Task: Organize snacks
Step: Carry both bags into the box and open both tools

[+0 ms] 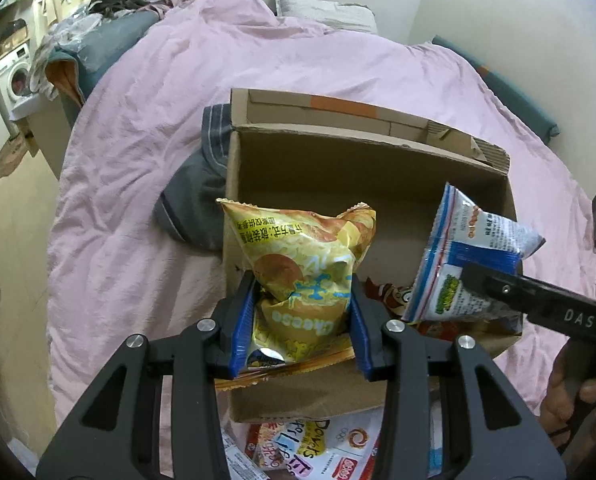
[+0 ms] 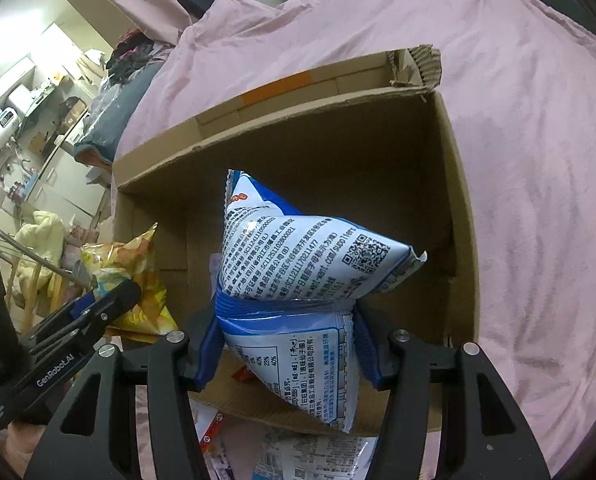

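The right gripper (image 2: 286, 320) pinches a blue and white snack bag (image 2: 298, 264) between its blue pads, holding it over the near edge of an open cardboard box (image 2: 462, 208) that sits on a pink bedspread (image 2: 538, 160). To the left, the left gripper (image 2: 110, 300) grips a yellow snack bag (image 2: 138, 272) at the box's left wall. More snack packets (image 2: 298, 456) lie near, below the box.

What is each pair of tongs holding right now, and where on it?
Left tongs: yellow snack bag, pinched across its lower half. Right tongs: blue-and-white snack bag, pinched across its middle.
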Demonstrator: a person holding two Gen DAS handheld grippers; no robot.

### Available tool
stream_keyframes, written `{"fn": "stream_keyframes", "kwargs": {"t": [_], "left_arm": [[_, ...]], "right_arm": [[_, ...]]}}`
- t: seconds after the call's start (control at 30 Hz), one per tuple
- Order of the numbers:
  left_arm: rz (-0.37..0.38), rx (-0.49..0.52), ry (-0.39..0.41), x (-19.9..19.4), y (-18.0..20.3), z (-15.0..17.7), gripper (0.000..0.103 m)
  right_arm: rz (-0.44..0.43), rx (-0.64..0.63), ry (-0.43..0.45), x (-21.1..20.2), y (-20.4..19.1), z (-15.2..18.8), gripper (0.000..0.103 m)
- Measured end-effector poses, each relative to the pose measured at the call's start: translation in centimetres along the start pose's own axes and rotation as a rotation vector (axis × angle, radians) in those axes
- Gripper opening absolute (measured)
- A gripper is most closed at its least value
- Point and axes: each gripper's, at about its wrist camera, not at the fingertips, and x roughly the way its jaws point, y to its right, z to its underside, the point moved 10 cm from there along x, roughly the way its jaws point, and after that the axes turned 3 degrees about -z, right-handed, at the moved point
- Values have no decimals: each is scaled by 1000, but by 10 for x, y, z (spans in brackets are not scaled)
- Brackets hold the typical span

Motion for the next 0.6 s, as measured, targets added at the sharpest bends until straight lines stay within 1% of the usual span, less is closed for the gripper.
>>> {"fn": "stream_keyframes", "kwargs": {"t": [0.2, 0.27, 0.3, 0.37, 0.43, 0.47, 0.5, 0.53, 0.57, 0.6], "left_arm": [[18, -12, -12, 0, 1, 3, 39], [37, -3, -13, -1, 5, 4, 39], [35, 8, -16, -2, 6, 5, 39], [12, 25, -6, -4, 7, 4, 45], [1, 34, 14, -9, 8, 3, 59], [-3, 37, 27, -11, 8, 1, 64], [-7, 38, 36, -13, 8, 0, 67], [-9, 38, 45, -16, 8, -1, 76], [-10, 36, 50, -17, 8, -2, 86], [-8, 32, 57, -19, 8, -4, 90]], "right_arm": [[-5, -3, 4, 0, -5, -5, 60], [-3, -11, 11, -1, -7, -6, 61], [2, -21, 16, -2, -9, -8, 61], [14, -54, 34, -6, -13, -9, 61], [34, -75, 54, -11, -15, -12, 62], [41, -84, 67, -14, -16, -14, 63], [49, -96, 82, -17, -17, -16, 74], [65, -109, 99, -21, -17, -18, 90], [82, -123, 117, -24, -17, -20, 97], [111, -141, 138, -28, -15, -23, 101]]}}
